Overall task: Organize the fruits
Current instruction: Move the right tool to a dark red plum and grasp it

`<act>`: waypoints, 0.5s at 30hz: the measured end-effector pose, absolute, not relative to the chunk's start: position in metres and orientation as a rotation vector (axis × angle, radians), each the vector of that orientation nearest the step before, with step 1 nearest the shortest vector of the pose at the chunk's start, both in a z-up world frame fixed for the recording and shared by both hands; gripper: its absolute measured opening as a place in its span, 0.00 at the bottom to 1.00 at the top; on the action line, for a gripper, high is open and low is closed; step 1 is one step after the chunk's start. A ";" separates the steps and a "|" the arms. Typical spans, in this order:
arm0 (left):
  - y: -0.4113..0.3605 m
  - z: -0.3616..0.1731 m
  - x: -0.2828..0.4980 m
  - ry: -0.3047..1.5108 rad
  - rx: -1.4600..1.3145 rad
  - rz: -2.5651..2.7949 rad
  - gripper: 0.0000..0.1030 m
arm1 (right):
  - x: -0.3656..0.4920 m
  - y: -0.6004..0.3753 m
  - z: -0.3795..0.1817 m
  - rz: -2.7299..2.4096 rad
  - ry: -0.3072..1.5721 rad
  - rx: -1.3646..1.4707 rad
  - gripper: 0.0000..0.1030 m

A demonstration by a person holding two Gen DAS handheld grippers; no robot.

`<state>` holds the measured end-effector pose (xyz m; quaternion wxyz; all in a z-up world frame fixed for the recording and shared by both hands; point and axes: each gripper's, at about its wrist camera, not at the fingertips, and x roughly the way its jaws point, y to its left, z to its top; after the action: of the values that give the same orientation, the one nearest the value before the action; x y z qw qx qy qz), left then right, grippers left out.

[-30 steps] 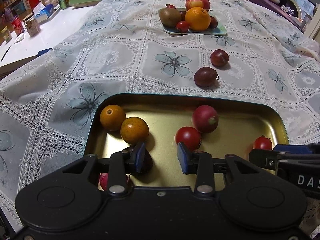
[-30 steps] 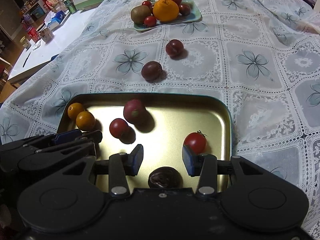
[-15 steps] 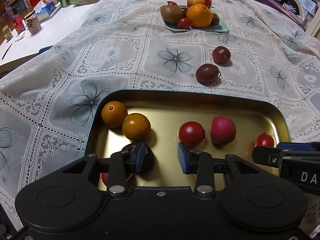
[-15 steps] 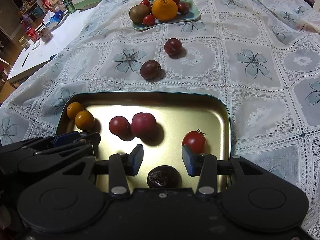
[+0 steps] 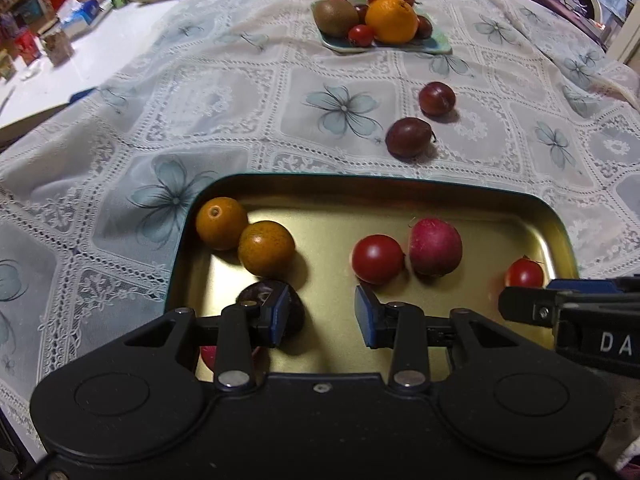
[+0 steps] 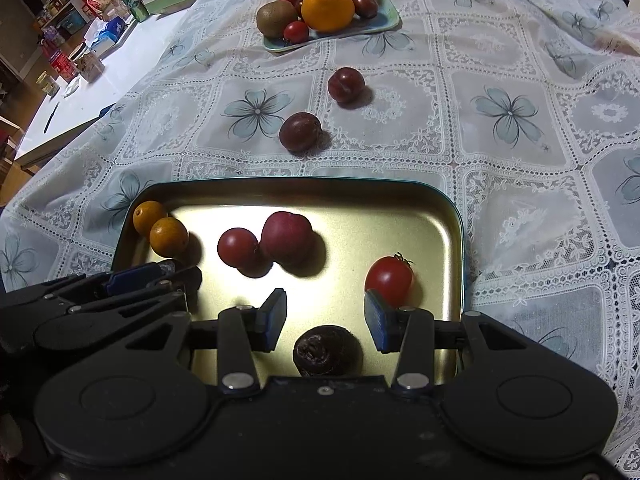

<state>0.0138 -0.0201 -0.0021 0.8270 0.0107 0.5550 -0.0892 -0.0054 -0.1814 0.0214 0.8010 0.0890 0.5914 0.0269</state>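
Both grippers hover low over the near edge of the gold tray (image 6: 452, 216), and both are empty with jaws apart: left gripper (image 5: 322, 316), right gripper (image 6: 325, 320). Just ahead of the right gripper sits a wrinkled dark fruit (image 6: 325, 350) on the tray floor; a dark plum (image 5: 296, 312) lies partly hidden behind the left gripper's left finger, with a red fruit below it mostly hidden. A small tomato (image 6: 388, 280) sits near the tray's right wall. Change noted: over the last second the pink-red round fruit (image 6: 286, 236) rolled across the tray floor from right of the round tomato (image 6: 238, 246), then came to rest touching it. The two small oranges (image 5: 244, 234), in the tray's far-left corner, have not moved. Judgement: that fruit was released and has settled, so one placement looks complete. Beyond the tray, two plums (image 6: 320, 108) lie loose on the lace tablecloth (image 6: 500, 160), well apart from the tray. Farthest, a green plate (image 6: 384, 20) holds an apple, an orange, a kiwi and small red fruits. The loose plums seem the likely next items.
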 end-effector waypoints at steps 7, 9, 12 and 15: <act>-0.021 0.013 0.040 1.189 0.040 -0.226 0.45 | 0.021 -0.195 0.027 0.033 1.268 0.224 0.44; -0.020 0.016 0.052 1.192 0.035 -0.225 0.45 | 0.033 -0.199 0.027 0.016 1.264 0.225 0.44; -0.018 0.020 0.068 1.175 0.035 -0.199 0.45 | 0.054 -0.204 0.025 -0.022 1.251 0.218 0.44; -0.017 0.021 0.082 1.156 0.047 -0.170 0.45 | 0.078 -0.210 0.022 -0.051 1.235 0.216 0.44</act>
<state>0.0818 -0.0168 0.0207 0.8338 0.0222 0.5458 -0.0802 0.0784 -0.2095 0.0220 0.8097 0.1009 0.5776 -0.0240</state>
